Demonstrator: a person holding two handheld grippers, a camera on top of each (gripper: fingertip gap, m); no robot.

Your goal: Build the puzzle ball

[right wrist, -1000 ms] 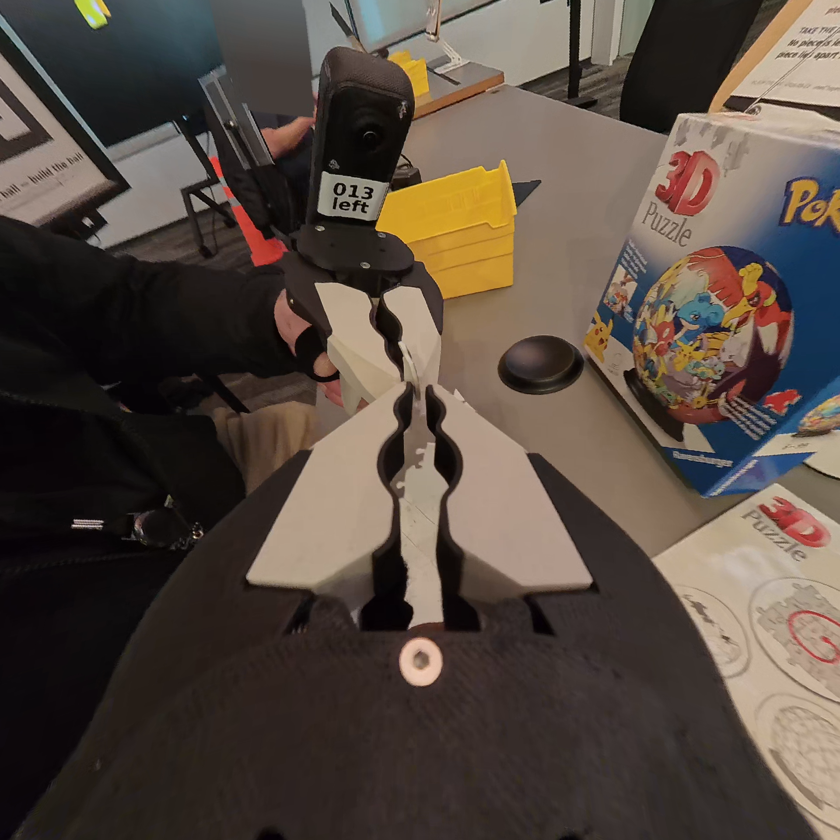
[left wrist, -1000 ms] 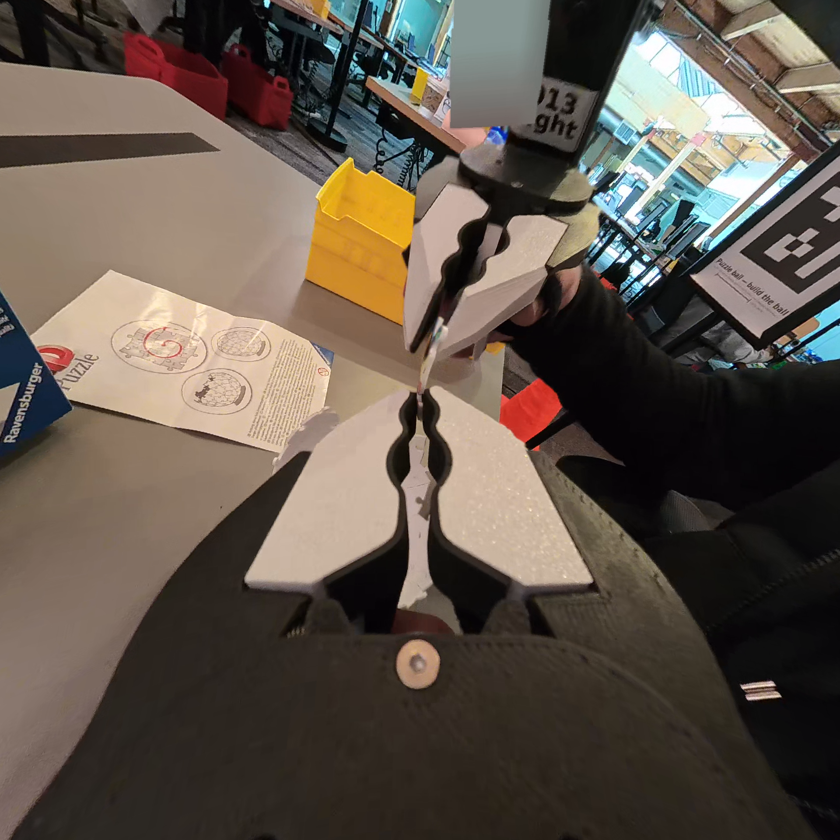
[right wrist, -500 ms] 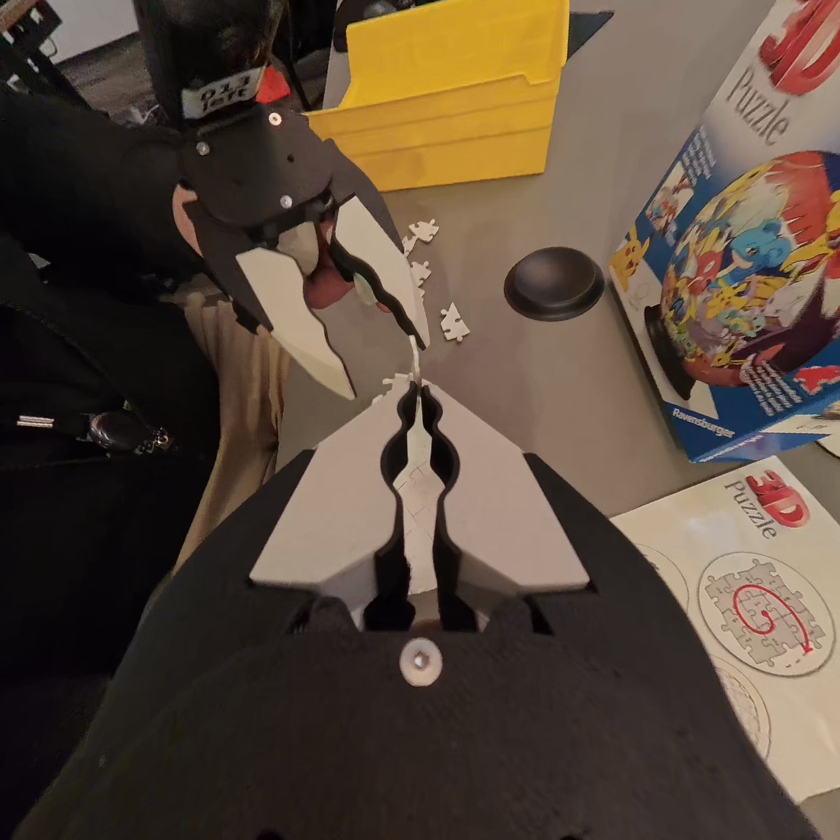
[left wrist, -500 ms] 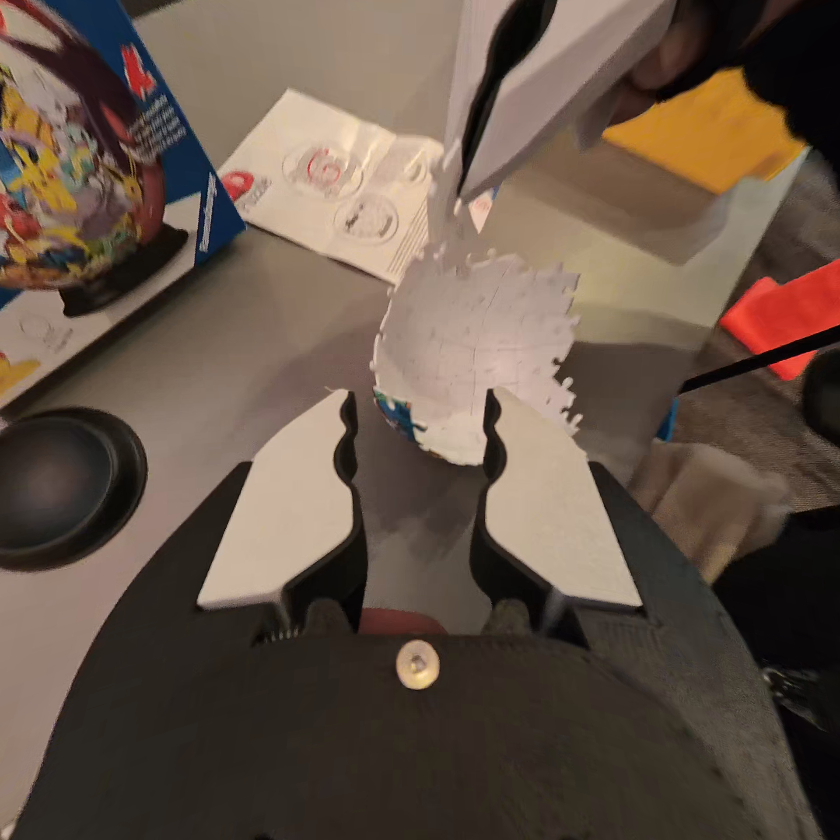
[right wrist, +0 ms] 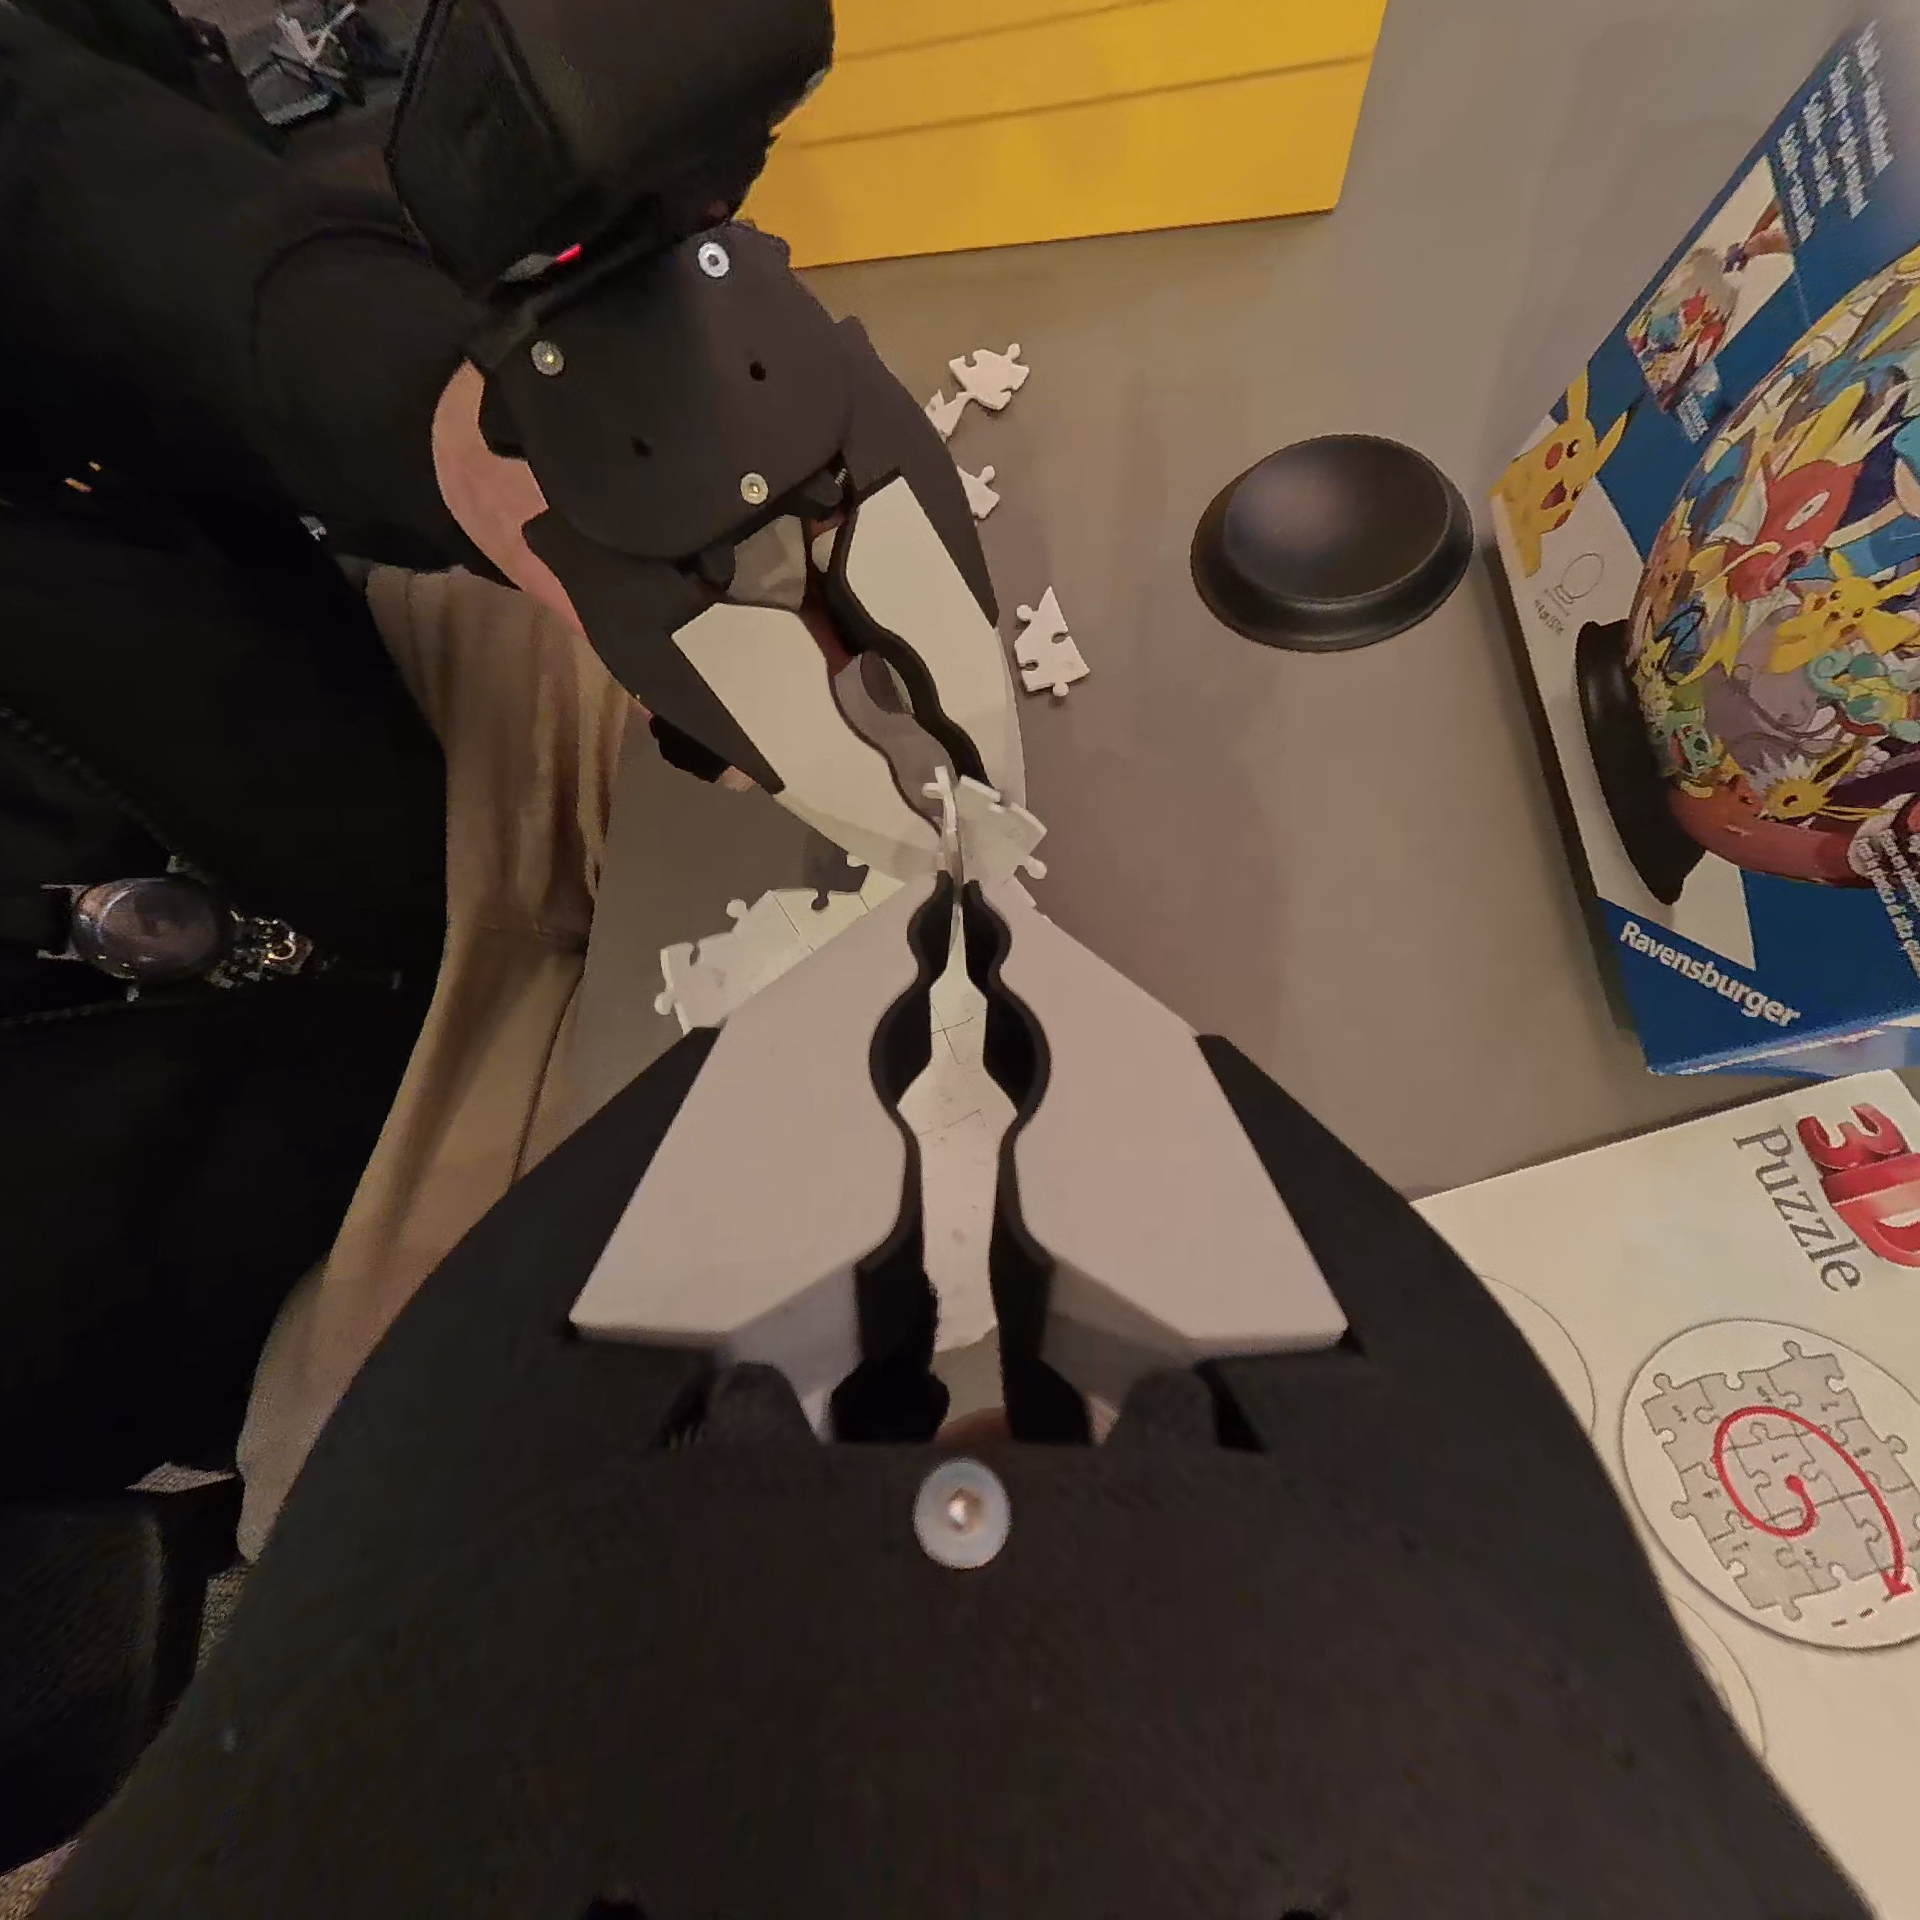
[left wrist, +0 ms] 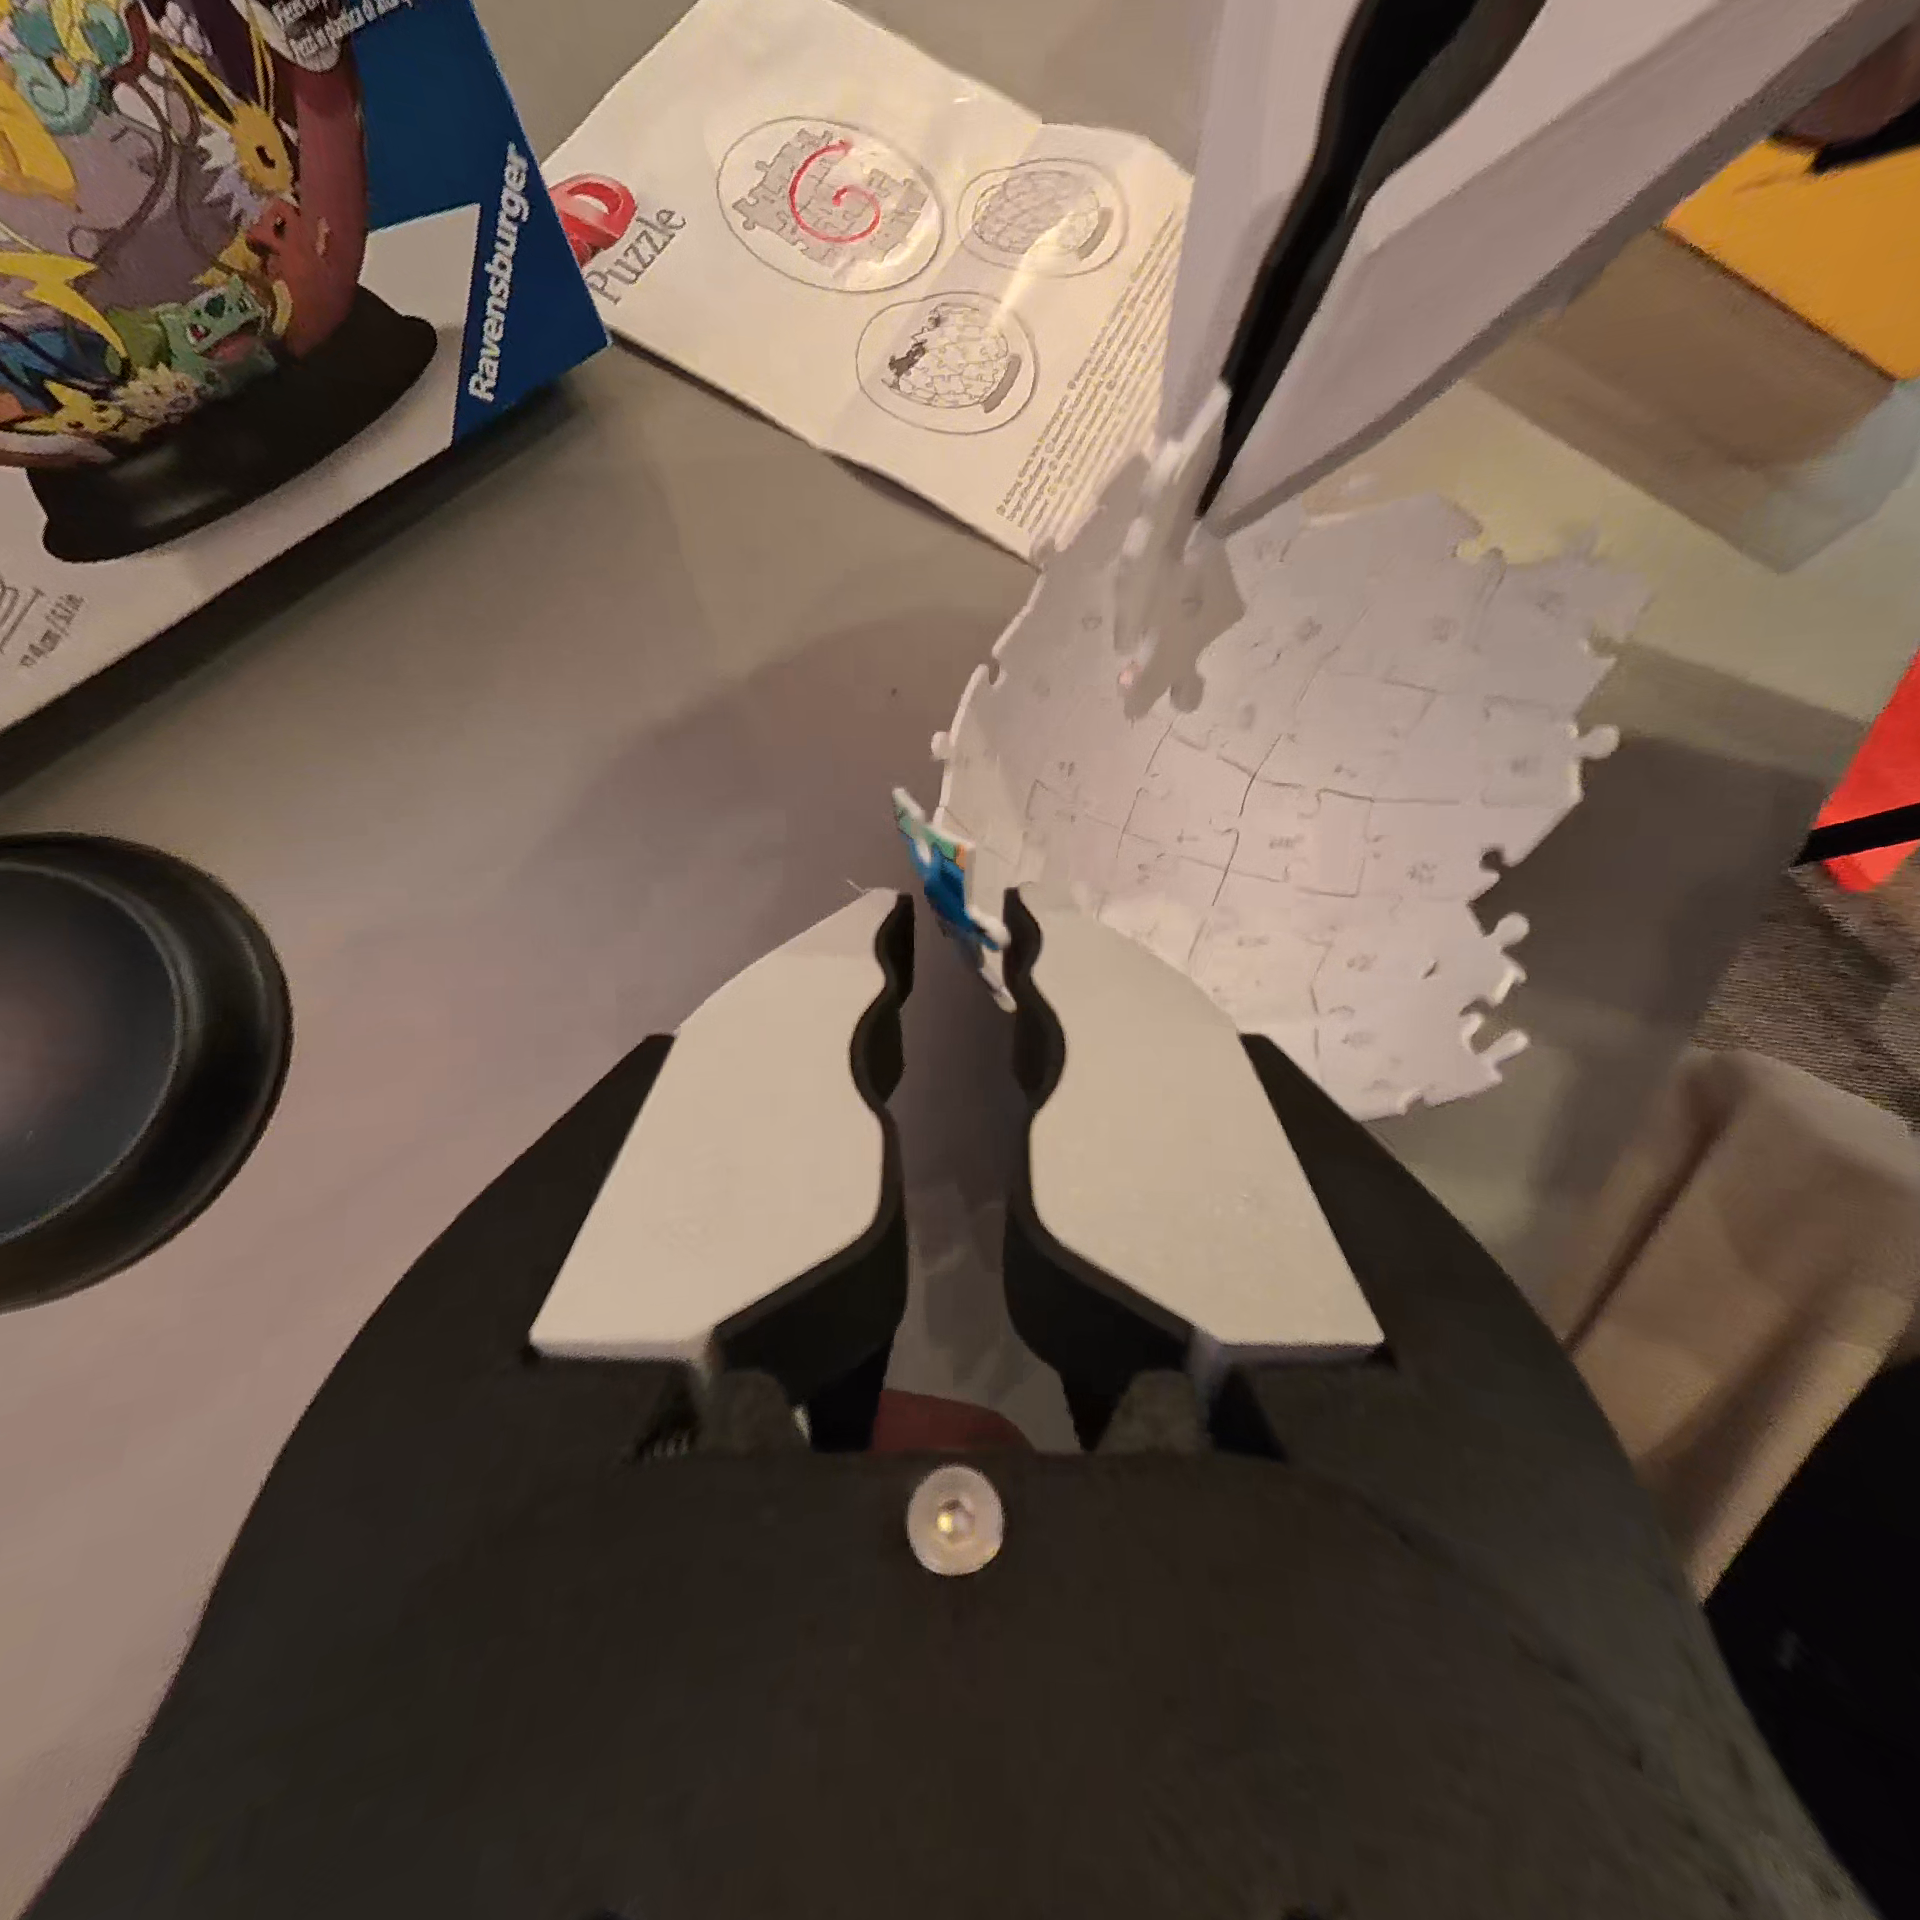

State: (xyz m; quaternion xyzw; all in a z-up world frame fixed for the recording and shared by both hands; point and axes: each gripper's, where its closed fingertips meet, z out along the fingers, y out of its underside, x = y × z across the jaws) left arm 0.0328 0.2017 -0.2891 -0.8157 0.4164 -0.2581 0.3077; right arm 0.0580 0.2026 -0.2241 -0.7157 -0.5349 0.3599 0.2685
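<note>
A partly built puzzle ball shell [left wrist: 1299, 831], white inside and printed blue outside, hangs just above the grey table [left wrist: 623, 727]. My right gripper [left wrist: 1216, 468] comes in from the top and is shut on a white piece [left wrist: 1164, 592] at the shell's upper rim. My left gripper [left wrist: 958, 914] has its jaws a narrow gap apart around the shell's lower left rim, and the rim touches the right finger only. In the right wrist view my right gripper [right wrist: 951, 888] pinches the piece [right wrist: 992, 831], the shell [right wrist: 748, 966] shows under its fingers, and the left gripper [right wrist: 935, 821] sits just beyond.
The blue puzzle box [left wrist: 260, 208] and the instruction sheet [left wrist: 883, 270] lie at the back left. A black round stand [left wrist: 104, 1060] sits at the left. A yellow bin [right wrist: 1039, 125] and loose white pieces [right wrist: 1049, 649] lie farther off. The table edge runs along the right. My right fingertips sit around 7 cm from my left ones.
My left gripper let go of the shell, opened wide and tipped down toward the table; its jaws have now narrowed around the shell's lower rim. My right gripper stayed shut and carries the shell.
</note>
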